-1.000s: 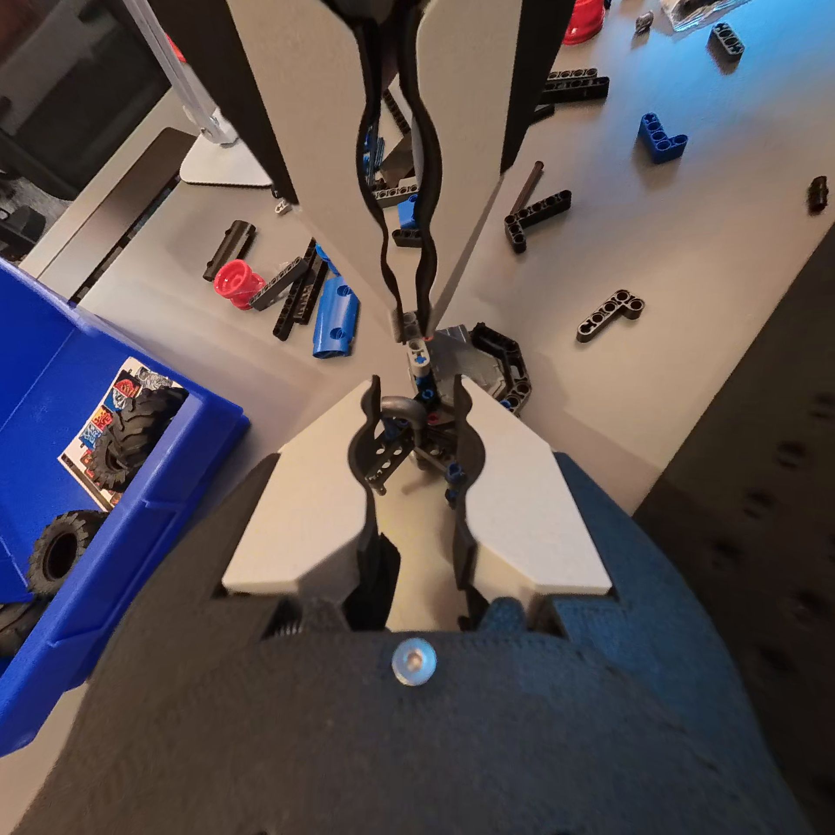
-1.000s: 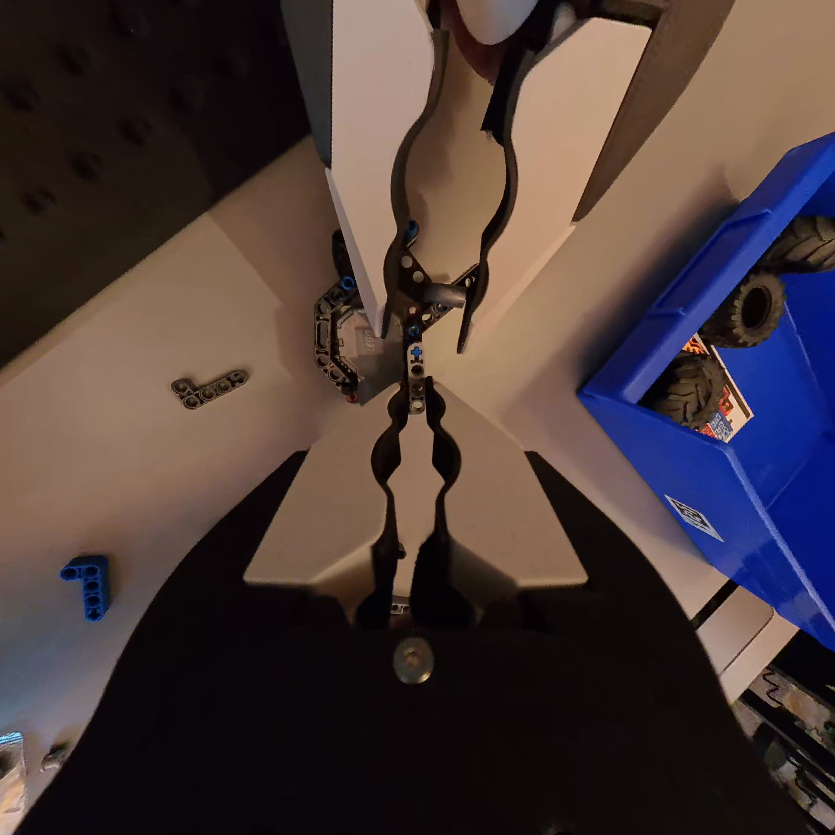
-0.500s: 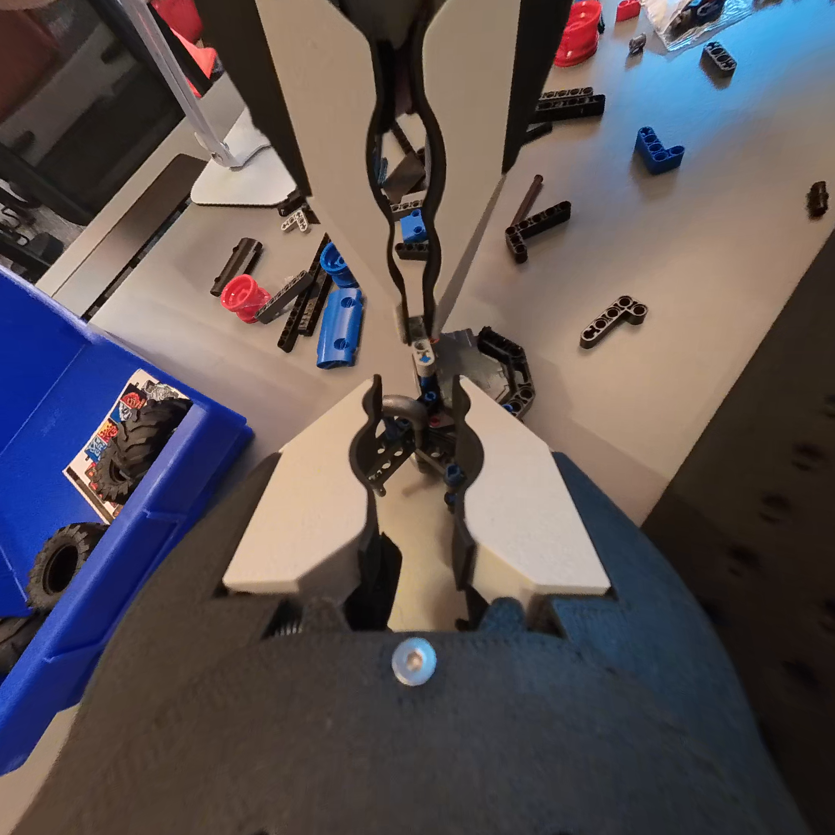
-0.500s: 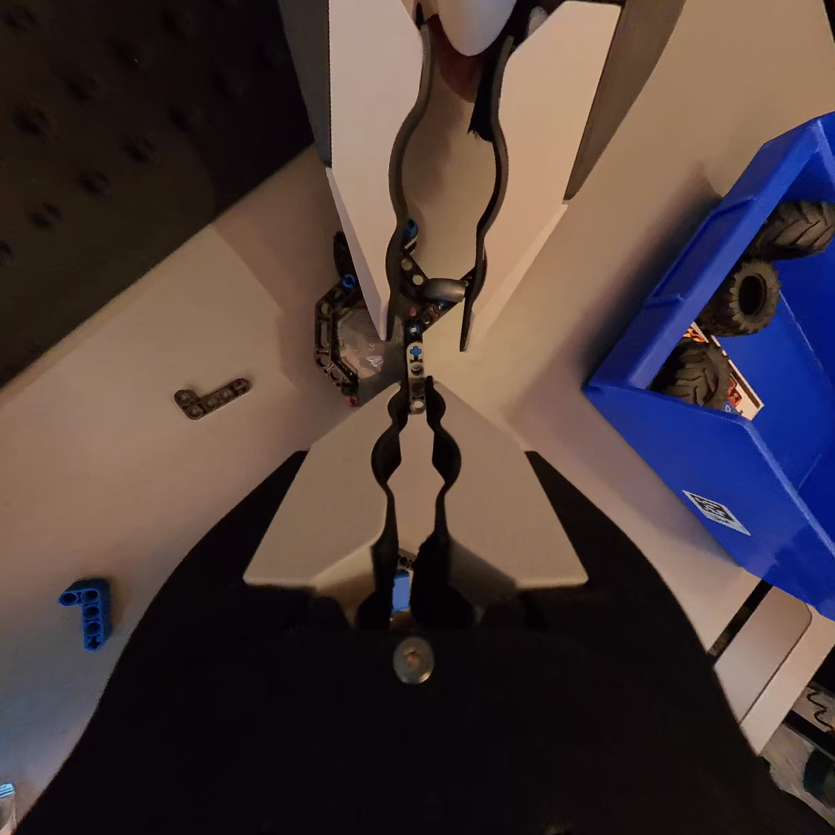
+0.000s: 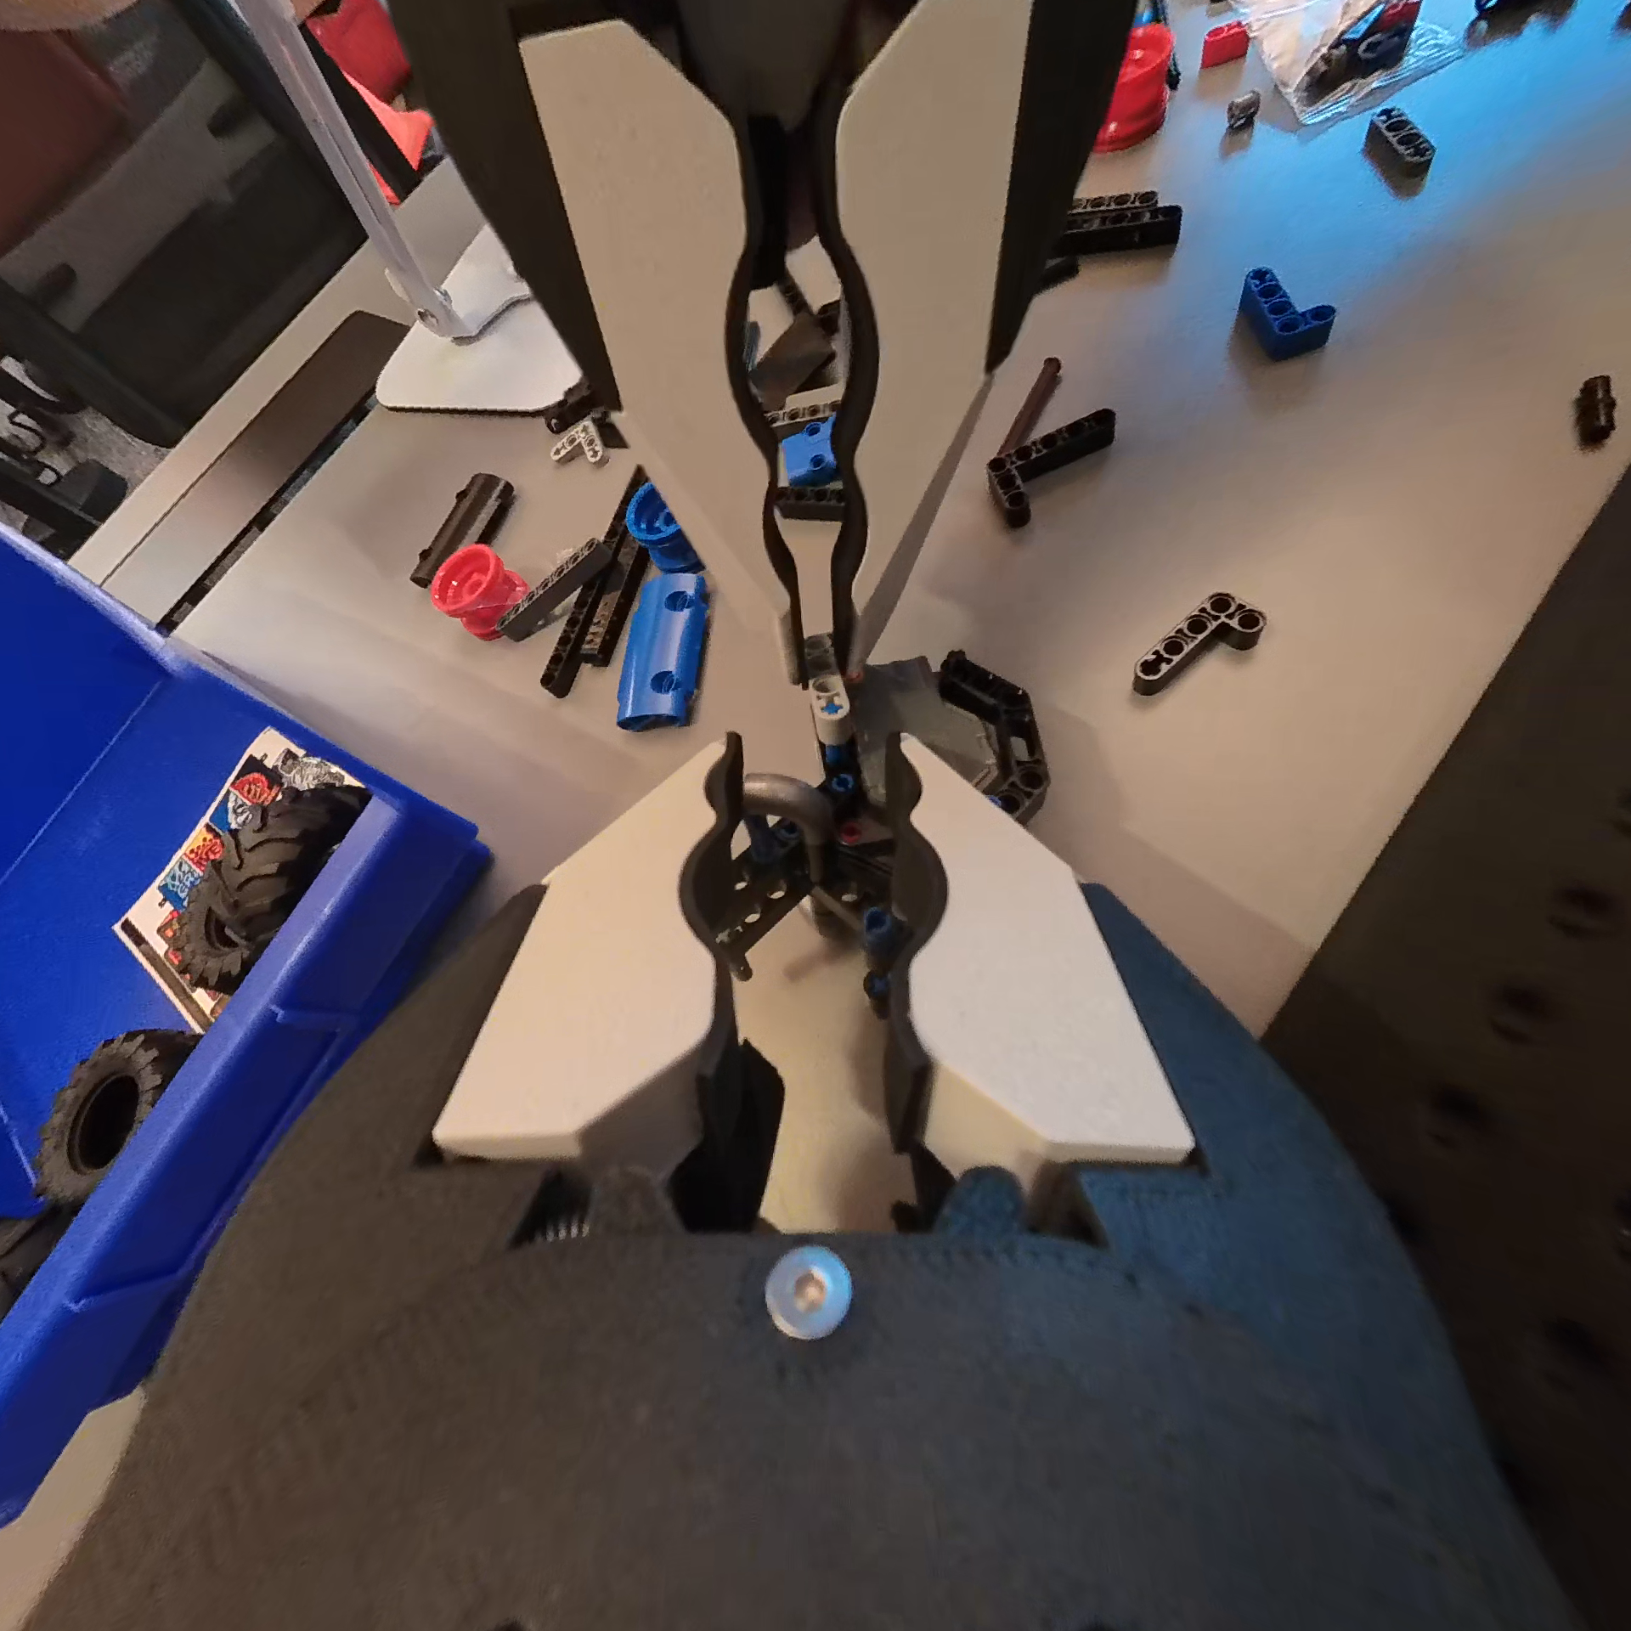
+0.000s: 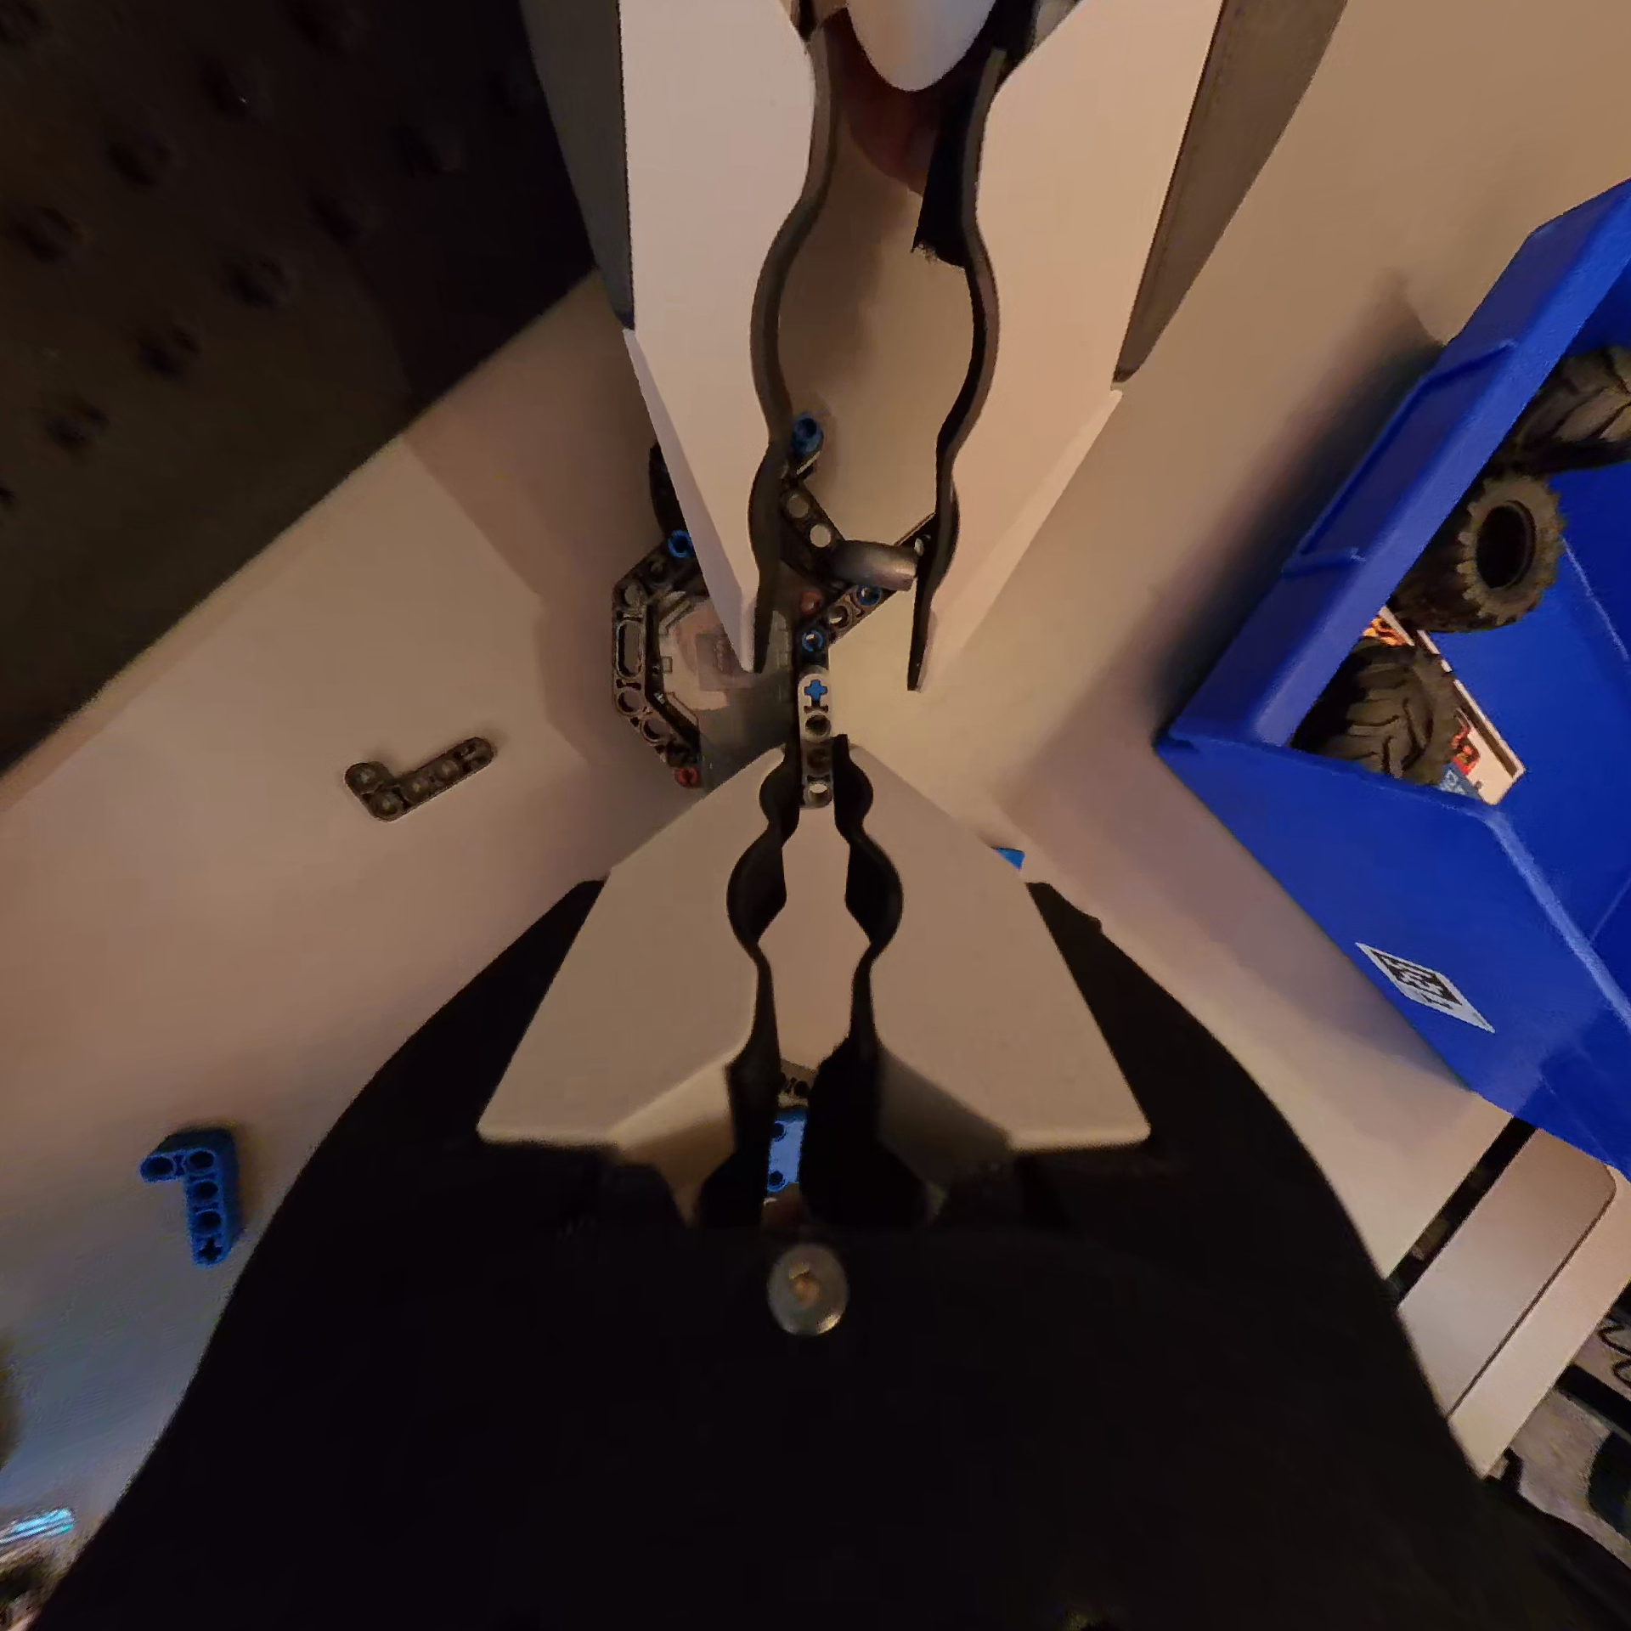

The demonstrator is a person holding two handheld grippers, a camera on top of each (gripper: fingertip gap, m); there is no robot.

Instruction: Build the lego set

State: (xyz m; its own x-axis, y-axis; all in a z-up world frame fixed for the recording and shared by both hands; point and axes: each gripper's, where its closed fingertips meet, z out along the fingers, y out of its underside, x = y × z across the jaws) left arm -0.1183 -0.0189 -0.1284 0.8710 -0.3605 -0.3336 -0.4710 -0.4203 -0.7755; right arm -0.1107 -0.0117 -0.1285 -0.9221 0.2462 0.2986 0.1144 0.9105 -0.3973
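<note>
Right gripper (image 6: 816,772) pinches grey holed beam (image 6: 816,737); left gripper (image 5: 812,794) prob grips black assy (image 5: 794,883)

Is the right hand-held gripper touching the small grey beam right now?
Touching. In the right wrist view the right hand-held gripper has both fingertips closed against the sides of the small grey beam, with no gap visible on either side.

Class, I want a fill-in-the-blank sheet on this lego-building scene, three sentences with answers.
1. The right tongs grip a small light grey ____ with round holes.
2. The rubber tyres lie in a ____ bin.
3. The left tongs are shut on the partly built ____.

Answers: beam; blue; lego assembly
</note>
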